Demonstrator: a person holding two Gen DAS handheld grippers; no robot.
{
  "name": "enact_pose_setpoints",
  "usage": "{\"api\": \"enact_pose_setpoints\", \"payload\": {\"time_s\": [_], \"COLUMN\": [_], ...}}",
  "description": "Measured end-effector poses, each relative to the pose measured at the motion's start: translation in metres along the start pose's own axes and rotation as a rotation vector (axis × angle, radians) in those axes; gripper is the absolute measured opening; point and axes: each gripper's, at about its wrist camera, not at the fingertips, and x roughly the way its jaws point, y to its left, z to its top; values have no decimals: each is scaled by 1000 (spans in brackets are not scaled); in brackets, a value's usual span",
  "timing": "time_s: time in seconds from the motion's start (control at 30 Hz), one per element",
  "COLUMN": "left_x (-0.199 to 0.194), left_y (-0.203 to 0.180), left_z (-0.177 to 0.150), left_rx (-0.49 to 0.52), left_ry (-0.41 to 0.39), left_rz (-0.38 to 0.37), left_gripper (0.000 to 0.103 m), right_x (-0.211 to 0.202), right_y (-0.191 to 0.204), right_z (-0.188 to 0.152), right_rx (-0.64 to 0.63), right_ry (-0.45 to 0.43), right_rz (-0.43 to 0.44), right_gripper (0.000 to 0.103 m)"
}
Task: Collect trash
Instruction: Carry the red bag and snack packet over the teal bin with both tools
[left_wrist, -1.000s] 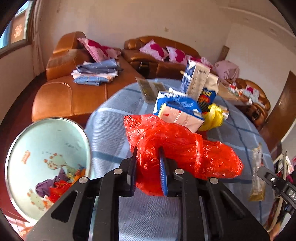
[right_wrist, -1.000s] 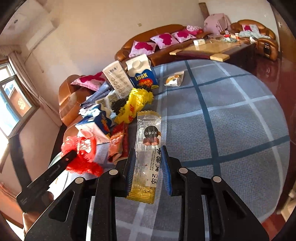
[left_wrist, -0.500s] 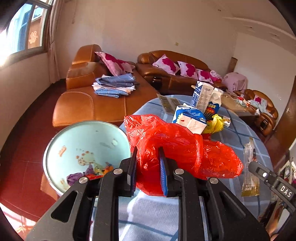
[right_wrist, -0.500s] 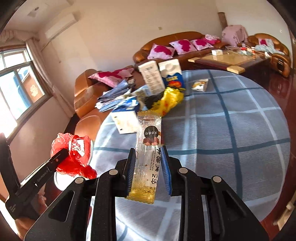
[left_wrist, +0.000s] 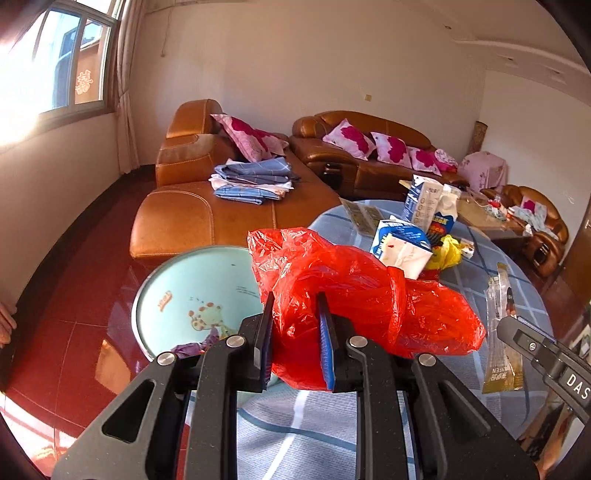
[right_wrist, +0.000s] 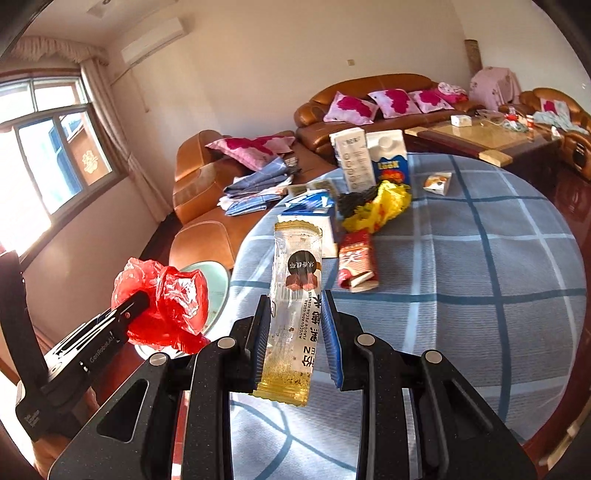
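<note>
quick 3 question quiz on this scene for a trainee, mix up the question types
1. True or false: the left tool is shut on a red bag.
2. Which item does the right tool hold? A) milk carton B) clear snack wrapper C) yellow bag
3. Fill in: beside the table, on the floor, stands a pale blue ____ with scraps already in it.

Key
1. True; its pads pinch the crumpled bag.
2. B; the wrapper stands between the pads, while the carton and the yellow bag lie on the table.
3. bin
</note>
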Motion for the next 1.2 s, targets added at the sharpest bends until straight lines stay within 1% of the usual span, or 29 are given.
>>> {"api": "enact_pose_setpoints", "payload": {"time_s": [0.23,0.67,1.2], "left_x": [-5,-11,-8], "left_y": [13,53,87], "left_z": [0,2,6], "left_rx": [-12,-67,-120], "left_ry": [-11,-16,-13], "left_rz": [26,93,152], "left_gripper": [20,20,20], "right_x": [5,23,43], "right_y": [21,59,105], "right_z": [-1,1,6], "right_rx": [-38,-102,-164], "right_ry": [16,39,51], "right_rz": [28,82,148], "right_gripper": [28,28,28]}}
